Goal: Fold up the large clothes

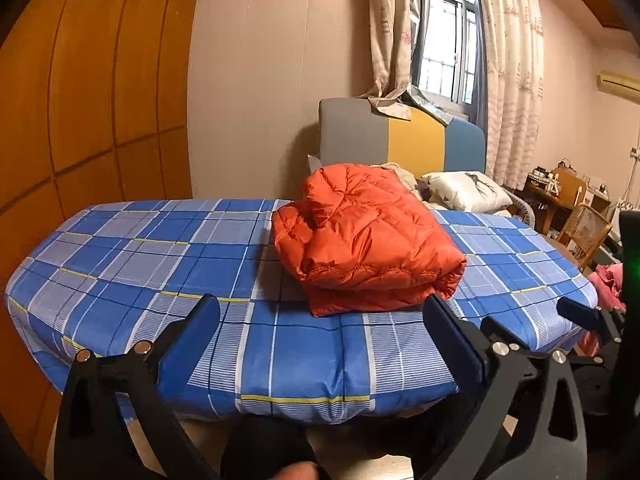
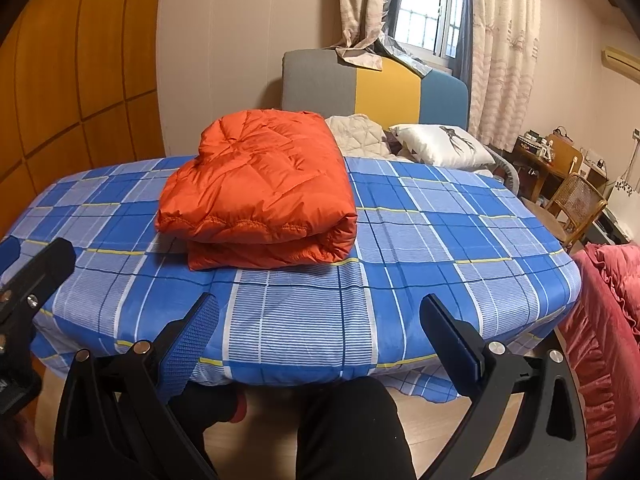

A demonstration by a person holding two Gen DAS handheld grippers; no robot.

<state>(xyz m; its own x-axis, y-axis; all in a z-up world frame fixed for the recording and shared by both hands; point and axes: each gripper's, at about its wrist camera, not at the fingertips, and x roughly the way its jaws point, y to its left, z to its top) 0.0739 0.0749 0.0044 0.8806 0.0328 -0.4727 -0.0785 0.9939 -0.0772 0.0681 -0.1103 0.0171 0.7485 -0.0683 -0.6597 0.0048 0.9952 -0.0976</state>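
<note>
An orange quilted down jacket point(image 1: 360, 240) point(image 2: 260, 192) lies folded in a thick stack on the bed's blue plaid sheet point(image 1: 160, 264) point(image 2: 440, 240). My left gripper point(image 1: 322, 314) is open, held back at the bed's near edge, its fingers apart and empty, short of the jacket's front fold. My right gripper point(image 2: 320, 312) is open too, also over the near edge with nothing between its pads. In the left wrist view the right gripper point(image 1: 576, 316) shows at the far right; in the right wrist view the left gripper point(image 2: 32, 276) shows at the far left.
A grey, yellow and blue headboard point(image 1: 400, 136) stands behind a white pillow point(image 1: 468, 190) and bunched bedding. A wooden wardrobe point(image 1: 80, 80) is on the left. A wicker chair point(image 2: 576, 200), a cluttered desk and pink fabric point(image 2: 608, 320) stand on the right. A person's dark trouser legs point(image 2: 352, 428) are below.
</note>
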